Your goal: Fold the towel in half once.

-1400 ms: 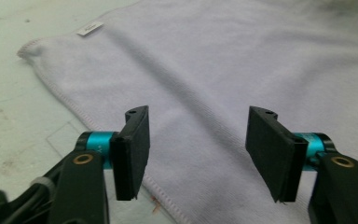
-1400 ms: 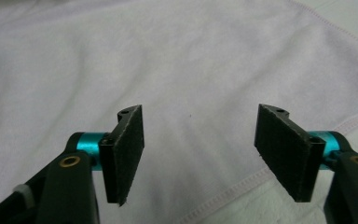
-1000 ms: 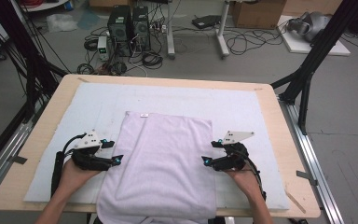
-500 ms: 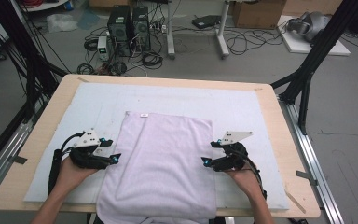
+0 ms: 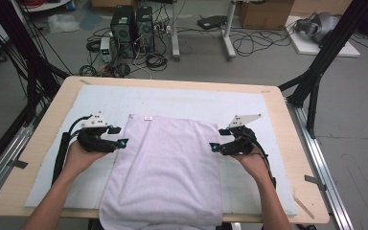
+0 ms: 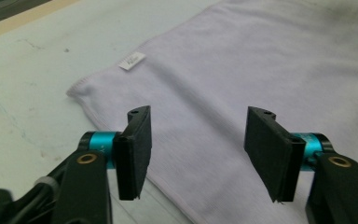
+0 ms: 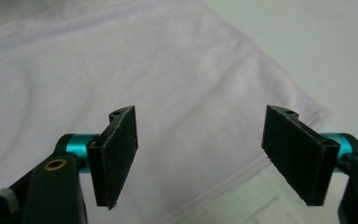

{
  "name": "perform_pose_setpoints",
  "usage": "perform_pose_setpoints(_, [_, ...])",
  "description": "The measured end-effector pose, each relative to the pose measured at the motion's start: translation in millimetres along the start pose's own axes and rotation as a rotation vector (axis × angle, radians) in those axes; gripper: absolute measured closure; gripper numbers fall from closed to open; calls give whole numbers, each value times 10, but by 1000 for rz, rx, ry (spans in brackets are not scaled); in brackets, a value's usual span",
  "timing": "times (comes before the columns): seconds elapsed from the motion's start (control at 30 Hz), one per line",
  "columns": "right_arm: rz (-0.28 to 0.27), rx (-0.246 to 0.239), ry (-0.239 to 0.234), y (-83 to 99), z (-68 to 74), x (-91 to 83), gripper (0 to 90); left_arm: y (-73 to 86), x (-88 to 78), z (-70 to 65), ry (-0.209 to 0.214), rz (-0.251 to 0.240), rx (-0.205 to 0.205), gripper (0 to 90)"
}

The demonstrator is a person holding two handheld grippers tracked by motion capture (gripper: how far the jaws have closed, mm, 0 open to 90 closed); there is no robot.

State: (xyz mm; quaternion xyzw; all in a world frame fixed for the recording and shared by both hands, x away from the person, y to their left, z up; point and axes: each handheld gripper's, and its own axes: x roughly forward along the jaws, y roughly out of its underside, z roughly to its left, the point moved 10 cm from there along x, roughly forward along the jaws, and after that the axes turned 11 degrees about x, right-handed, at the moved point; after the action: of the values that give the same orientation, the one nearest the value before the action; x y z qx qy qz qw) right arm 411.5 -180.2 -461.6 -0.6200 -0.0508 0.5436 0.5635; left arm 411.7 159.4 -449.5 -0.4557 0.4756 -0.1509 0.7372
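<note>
— Both hands have slid farther up the desk (image 5: 43, 143) since the earlier frame, from beside the towel's middle toward its far half. What is each claw doing?

— The left claw (image 5: 119, 137) hangs at the left edge of the lilac towel (image 5: 172, 167), its pads apart with nothing pinched; its jaws have just been closing a little, with only air between them. In the left gripper view the towel's far-left corner and its small white label (image 6: 133, 60) lie just ahead of the claw (image 6: 205, 149).

— And the other one?

— The right claw (image 5: 219, 140) hovers at the towel's right edge, pads also apart and empty, having just narrowed slightly. The right gripper view shows the stitched hem and the far-right corner (image 7: 317, 109) under and just beyond that claw (image 7: 205, 158).

— Where does the towel lie?

— Flat on the pale mat (image 5: 268, 115) in the middle of the desk, its near end hanging over the near edge.

— Which step is this?

— It looks like the approach for a fold. Next, each claw probably has to drop onto its far corner, get one pad under the hem, and clamp both at once.
</note>
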Motion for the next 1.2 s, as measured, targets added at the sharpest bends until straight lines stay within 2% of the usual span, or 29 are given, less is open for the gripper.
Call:
perform_pose_setpoints(0.1, [-1,-5,1,-150,-63,7,294,-55,91,146,3,27,-2,459])
perform_pose_setpoints(0.17, [10,-9,17,-215,-135,33,302,-95,169,222,7,29,1,478])
perform_pose_setpoints(0.27, [15,0,31,-256,-252,89,345,-110,325,265,58,42,5,512])
perform_pose_setpoints(0.33, [17,13,40,-239,-326,132,362,-107,399,323,44,18,30,535])
perform_pose_setpoints(0.37, [21,24,37,-222,-360,155,372,-83,435,363,26,21,34,537])
perform_pose_setpoints(0.4, [28,33,42,-200,-394,179,381,-43,464,402,25,26,26,546])
perform_pose_setpoints(0.47, [46,35,53,-154,-457,228,396,68,518,469,22,67,-1,569])
perform_pose_setpoints(0.6, [41,63,82,-88,-590,320,421,238,615,498,36,137,-46,585])
perform_pose_setpoints(0.7, [63,67,101,1,-665,410,446,301,683,490,26,175,-27,593])
perform_pose_setpoints(0.77, [72,69,101,43,-685,463,455,306,713,487,19,173,-25,601])
perform_pose_setpoints(0.83, [76,74,107,80,-691,501,469,302,726,503,-11,182,-29,644])
perform_pose_setpoints(0.9, [59,73,122,83,-707,497,524,295,734,498,-34,195,-10,667])
perform_pose_setpoints(0.93, [57,75,128,85,-713,495,544,288,739,492,-39,196,-16,686])
perform_pose_setpoints(1.03, [63,74,148,76,-720,495,622,280,740,481,-46,205,-24,805])
perform_pose_setpoints(1.13, [78,70,118,71,-683,495,801,289,722,504,-51,210,-54,850])
perform_pose_setpoints(1.2, [89,51,120,60,-655,503,842,296,692,524,-63,217,-57,858])
